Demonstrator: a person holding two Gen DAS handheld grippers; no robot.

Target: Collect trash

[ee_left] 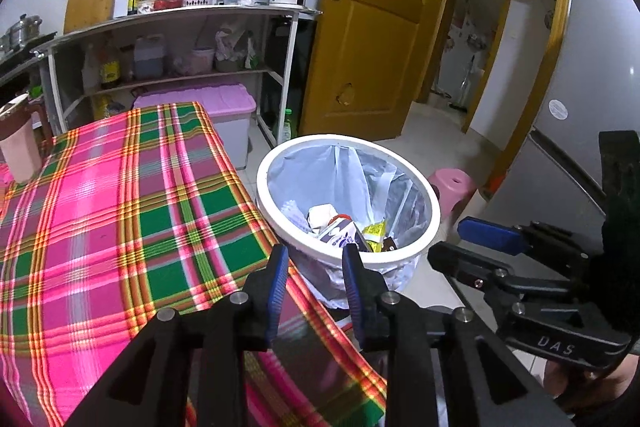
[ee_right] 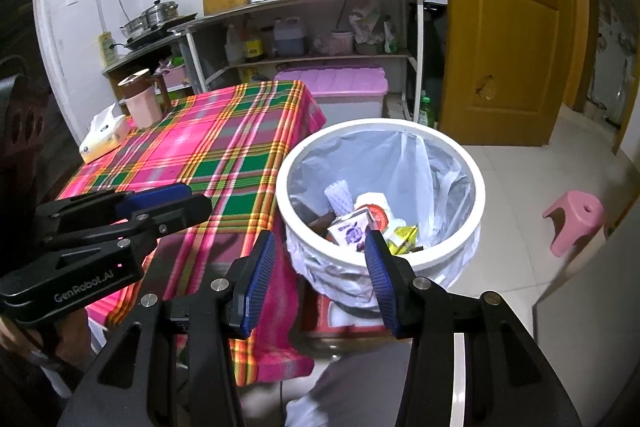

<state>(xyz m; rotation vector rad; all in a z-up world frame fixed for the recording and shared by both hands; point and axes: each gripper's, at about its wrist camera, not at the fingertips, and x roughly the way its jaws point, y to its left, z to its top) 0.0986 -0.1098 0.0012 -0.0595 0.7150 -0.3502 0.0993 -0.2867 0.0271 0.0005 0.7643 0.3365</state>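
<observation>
Both empty and spread: right gripper nearer, just short of bin; left gripper over table edge.

Left gripper open and empty, blue-padded fingers parted and pointing forward. Right gripper likewise open and empty, fingers set wider apart. Both held level, side by side, close together, each visible from the other's camera.
</observation>
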